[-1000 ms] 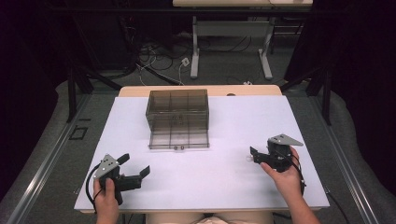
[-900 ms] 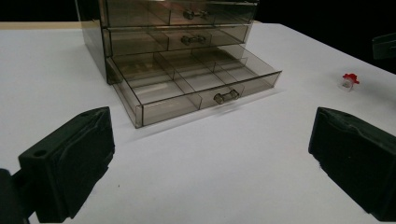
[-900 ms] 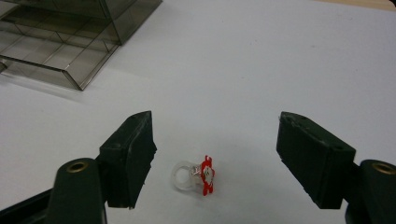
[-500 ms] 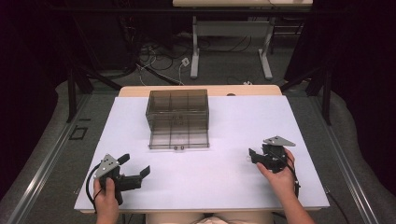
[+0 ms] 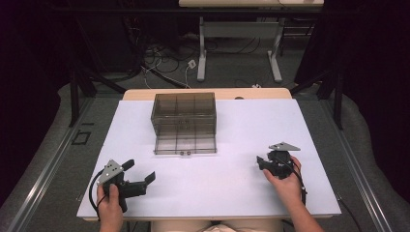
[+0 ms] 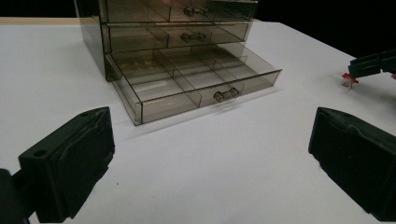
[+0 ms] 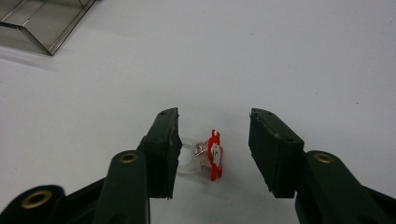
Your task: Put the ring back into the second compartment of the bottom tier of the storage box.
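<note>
A small red and clear trinket (image 7: 215,157) lies on the white table sheet (image 5: 241,130) between the jaws of my right gripper (image 7: 214,125). Those jaws have just been closing; the left one is at the clear part, while a gap remains on the red side. In the high view the right gripper (image 5: 261,163) sits low at the front right. My left gripper (image 5: 140,171) rests at the front left, open and holding nothing. From the left gripper (image 6: 210,140) view, the trinket (image 6: 347,80) shows under the right gripper (image 6: 373,64).
A smoky clear drawer cabinet (image 5: 183,113) stands at the back middle of the table. Its bottom drawer (image 6: 196,81) is pulled out toward me, with bare compartments. Floor, cables and desk legs lie beyond the far edge.
The right gripper has sunk slightly toward the table and its jaws have narrowed. The left gripper and the cabinet have not moved.
</note>
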Demonstrator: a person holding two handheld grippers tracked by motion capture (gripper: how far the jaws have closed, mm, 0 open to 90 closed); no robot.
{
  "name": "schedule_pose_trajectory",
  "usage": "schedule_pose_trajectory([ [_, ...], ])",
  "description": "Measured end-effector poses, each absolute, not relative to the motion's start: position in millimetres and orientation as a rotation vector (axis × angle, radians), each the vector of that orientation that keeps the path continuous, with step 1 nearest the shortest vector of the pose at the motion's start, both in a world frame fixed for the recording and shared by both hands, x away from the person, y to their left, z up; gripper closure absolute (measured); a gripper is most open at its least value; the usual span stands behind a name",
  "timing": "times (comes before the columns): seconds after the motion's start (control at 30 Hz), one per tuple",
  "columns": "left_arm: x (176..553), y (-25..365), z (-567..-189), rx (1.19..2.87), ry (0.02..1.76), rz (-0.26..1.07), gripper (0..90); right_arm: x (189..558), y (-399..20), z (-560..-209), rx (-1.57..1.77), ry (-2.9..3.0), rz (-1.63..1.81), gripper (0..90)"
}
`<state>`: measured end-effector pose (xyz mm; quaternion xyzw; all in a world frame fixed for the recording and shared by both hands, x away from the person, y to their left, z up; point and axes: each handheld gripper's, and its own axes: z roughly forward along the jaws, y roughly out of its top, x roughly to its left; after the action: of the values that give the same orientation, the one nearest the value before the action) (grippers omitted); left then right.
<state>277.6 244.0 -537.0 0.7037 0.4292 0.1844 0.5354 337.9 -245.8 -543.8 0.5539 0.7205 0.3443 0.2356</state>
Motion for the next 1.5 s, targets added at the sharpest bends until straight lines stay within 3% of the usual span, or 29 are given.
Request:
schedule_pose_trajectory([
  [1.1,278.2,244.4,-537.5,1.682,1.022,0.434,0.5,345.0,-242.1,-556.5,1.595,1.988,0.891,61.6],
  [1.5,278.2,244.3,-537.5,1.682,1.021,0.434,0.5,343.5,-239.5,-557.4,1.583,1.999,0.893,69.1],
])
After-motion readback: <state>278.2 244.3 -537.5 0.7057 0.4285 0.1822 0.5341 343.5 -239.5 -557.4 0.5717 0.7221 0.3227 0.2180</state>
